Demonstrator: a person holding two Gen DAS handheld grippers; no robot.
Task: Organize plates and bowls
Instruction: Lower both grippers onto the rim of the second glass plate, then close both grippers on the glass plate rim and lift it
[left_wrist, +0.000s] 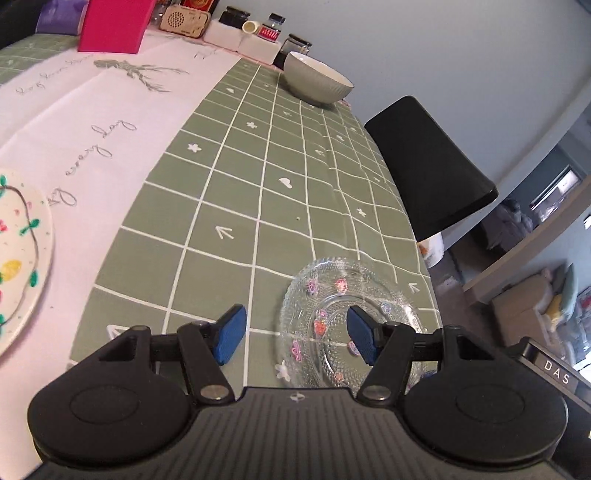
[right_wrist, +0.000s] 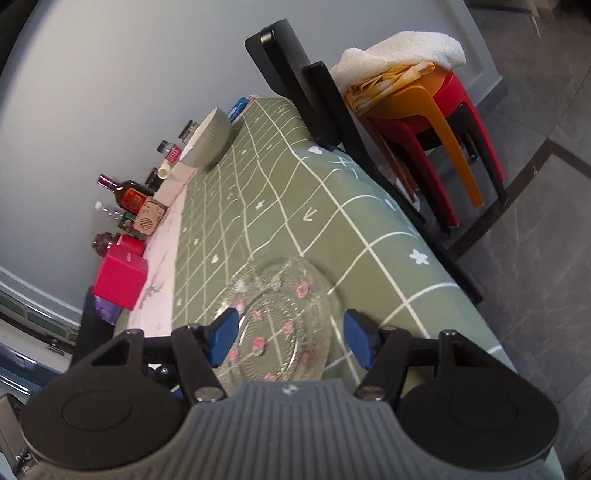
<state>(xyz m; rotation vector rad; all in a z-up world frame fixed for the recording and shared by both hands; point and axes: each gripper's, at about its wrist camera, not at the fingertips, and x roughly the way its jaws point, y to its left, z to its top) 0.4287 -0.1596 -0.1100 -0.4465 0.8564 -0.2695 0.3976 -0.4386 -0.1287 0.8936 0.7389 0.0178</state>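
Note:
A clear glass plate (left_wrist: 332, 291) with small flower decals lies near the table's right edge. My left gripper (left_wrist: 297, 336) hangs open just above it: the right pad is over the plate's middle, the left pad over bare cloth, and nothing is gripped. In the right wrist view a clear flowered glass plate (right_wrist: 280, 314) lies under my right gripper (right_wrist: 291, 341). That gripper's blue pads stand apart on either side without pressing on the plate. A grey-green ribbed bowl (left_wrist: 317, 79) (right_wrist: 208, 142) sits at the table's far end. A white painted plate (left_wrist: 18, 266) lies at the left.
A green checked tablecloth (left_wrist: 236, 177) and a pale runner (left_wrist: 92, 110) cover the table. A pink box (left_wrist: 114, 26), a small radio, jars and bottles (right_wrist: 127, 192) line the far wall side. A black chair back (left_wrist: 432, 162) and stacked red and orange stools (right_wrist: 436, 122) stand beside the table's edge.

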